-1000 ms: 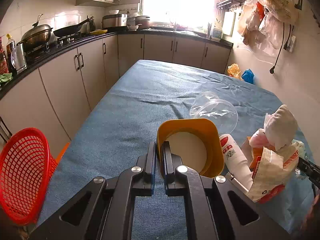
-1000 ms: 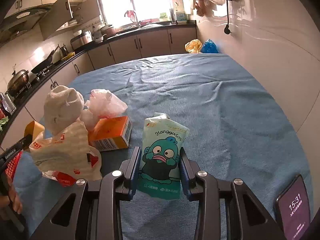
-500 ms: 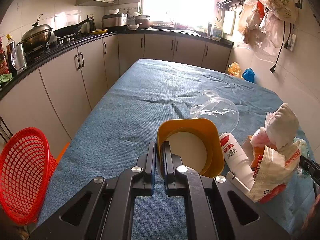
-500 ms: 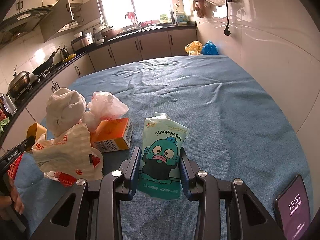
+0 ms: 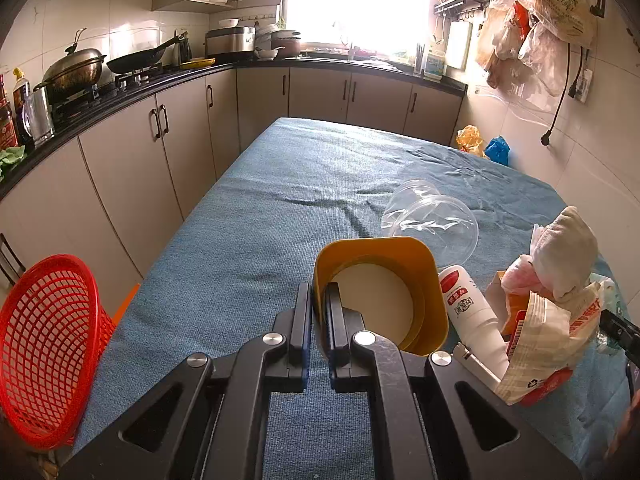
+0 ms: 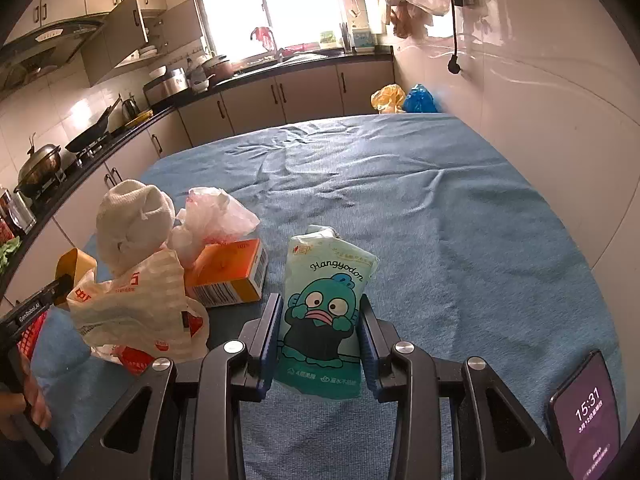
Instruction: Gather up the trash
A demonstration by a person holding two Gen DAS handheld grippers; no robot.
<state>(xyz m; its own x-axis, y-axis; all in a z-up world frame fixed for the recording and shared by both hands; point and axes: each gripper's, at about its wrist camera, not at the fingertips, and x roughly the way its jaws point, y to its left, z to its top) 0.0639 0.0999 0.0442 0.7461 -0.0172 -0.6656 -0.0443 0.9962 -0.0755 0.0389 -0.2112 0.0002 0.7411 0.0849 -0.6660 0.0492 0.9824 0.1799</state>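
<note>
Teal "Hangyodon" pouch (image 6: 322, 312) is pinched by the right tool (image 6: 320, 332); left tool (image 5: 319, 320) pinches yellow cup (image 5: 380, 292).

Trash on blue-covered table, two pieces gripped.
Yellow cup (image 5: 380, 292) pinched at rim, 12 o'clock; teal Hangyodon pouch (image 6: 324, 312) upright, clamped; clear plastic container (image 5: 432, 220) on its side at 1 o'clock.

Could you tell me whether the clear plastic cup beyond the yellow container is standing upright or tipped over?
Tipped over. The clear plastic cup lies on its side on the blue tablecloth, its round mouth facing the camera.
</note>
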